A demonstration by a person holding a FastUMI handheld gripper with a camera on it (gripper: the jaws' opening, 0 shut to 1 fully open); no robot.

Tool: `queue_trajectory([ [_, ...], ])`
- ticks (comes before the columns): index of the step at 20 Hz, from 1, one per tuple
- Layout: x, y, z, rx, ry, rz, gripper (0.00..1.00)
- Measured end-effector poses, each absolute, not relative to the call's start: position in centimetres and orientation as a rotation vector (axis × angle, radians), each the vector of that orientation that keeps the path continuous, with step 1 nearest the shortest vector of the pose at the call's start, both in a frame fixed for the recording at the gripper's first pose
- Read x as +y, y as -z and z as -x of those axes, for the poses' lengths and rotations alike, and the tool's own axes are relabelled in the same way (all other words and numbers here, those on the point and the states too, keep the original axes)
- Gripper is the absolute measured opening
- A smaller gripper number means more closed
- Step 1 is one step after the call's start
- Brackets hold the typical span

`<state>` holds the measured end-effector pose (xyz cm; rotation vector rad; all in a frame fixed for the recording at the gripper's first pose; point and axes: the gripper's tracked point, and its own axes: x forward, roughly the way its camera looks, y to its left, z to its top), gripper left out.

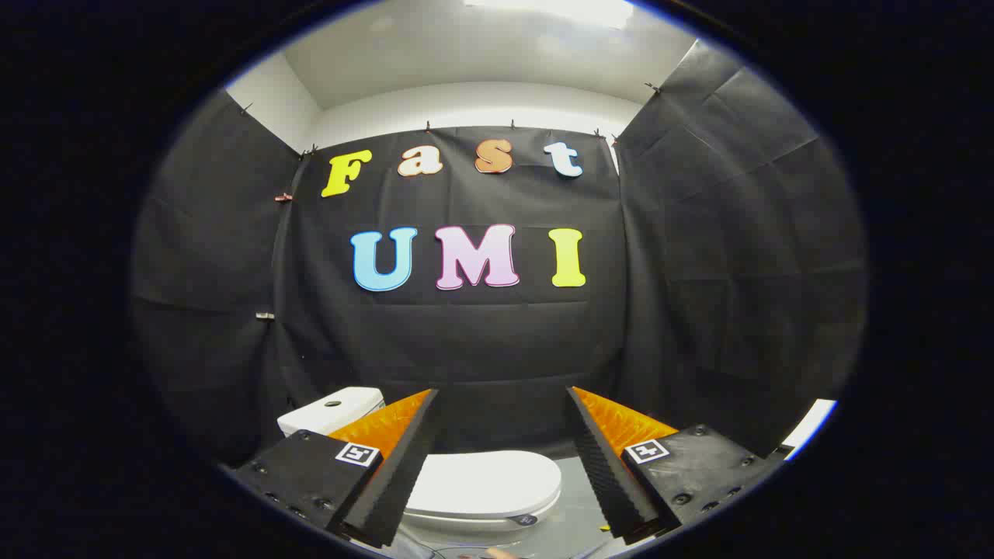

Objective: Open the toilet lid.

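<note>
While our gripper [503, 435] hovered with fingers wide and empty, we needed them under the closed toilet lid's [485, 483] front edge.

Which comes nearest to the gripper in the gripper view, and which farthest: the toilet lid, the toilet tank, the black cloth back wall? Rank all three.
The gripper is open, its fingers touching nothing.
1. Toilet lid: closed, between and below the fingers.
2. Toilet tank: beyond the lid, behind the left finger.
3. Black cloth back wall: behind the toilet, farthest.

Staged recording booth: black cloth walls [497, 349], toilet [481, 485].
</note>
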<state>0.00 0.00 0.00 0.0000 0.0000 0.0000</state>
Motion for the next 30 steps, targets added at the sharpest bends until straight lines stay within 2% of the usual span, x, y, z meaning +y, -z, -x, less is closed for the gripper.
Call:
queue_trajectory([
  [23, -1.2, 1.3, -0.1, 0.063, 0.059, 0.004, 0.99],
  [30, -2.8, 5.1, -1.7, 0.12, 0.074, -0.068, 0.99],
])
